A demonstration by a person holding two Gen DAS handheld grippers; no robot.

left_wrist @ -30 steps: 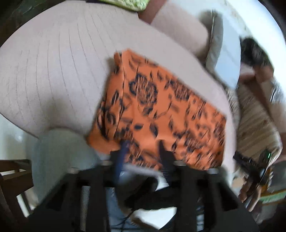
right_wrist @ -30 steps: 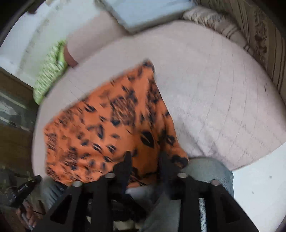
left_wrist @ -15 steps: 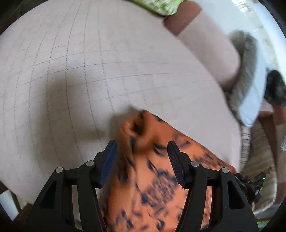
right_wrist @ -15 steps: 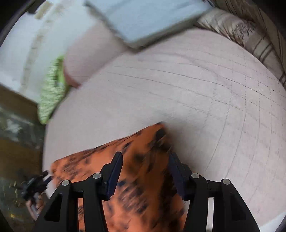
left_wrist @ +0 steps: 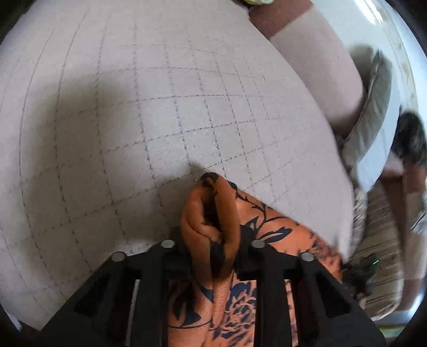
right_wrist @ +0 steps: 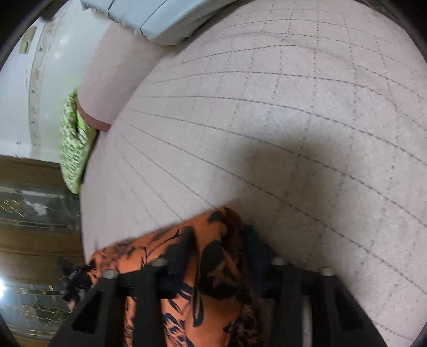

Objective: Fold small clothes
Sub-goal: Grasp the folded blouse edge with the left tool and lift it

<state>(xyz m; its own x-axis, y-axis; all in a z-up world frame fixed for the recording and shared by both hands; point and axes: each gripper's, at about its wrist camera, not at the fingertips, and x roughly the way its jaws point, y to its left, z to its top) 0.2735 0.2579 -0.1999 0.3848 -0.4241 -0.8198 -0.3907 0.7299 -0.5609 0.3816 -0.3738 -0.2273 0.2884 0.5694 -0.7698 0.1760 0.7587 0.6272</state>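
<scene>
An orange garment with a dark floral print (left_wrist: 269, 227) lies on a beige quilted bed (left_wrist: 133, 120). My left gripper (left_wrist: 212, 232) stands at its far left corner. Its jaws are closing, and the bunched corner is pinched between the black fingers. In the right wrist view the same orange garment (right_wrist: 149, 251) runs off to the left over the bed (right_wrist: 267, 133). My right gripper (right_wrist: 218, 237) is at the far right corner, jaws closing, with the cloth pressed between the fingers. Most of the garment is hidden under the grippers.
A beige bolster (left_wrist: 315, 66) and a grey pillow (left_wrist: 373, 106) lie at the head of the bed. A green patterned cushion (right_wrist: 73, 149) and a pale blue pillow (right_wrist: 165, 16) sit there too. A person (left_wrist: 408, 144) is beyond the bed's right edge.
Both grippers travelled from the garment's near edge across it to its far corners and sank toward the bed. Their jaws, wide half a second ago, have narrowed onto the cloth.
</scene>
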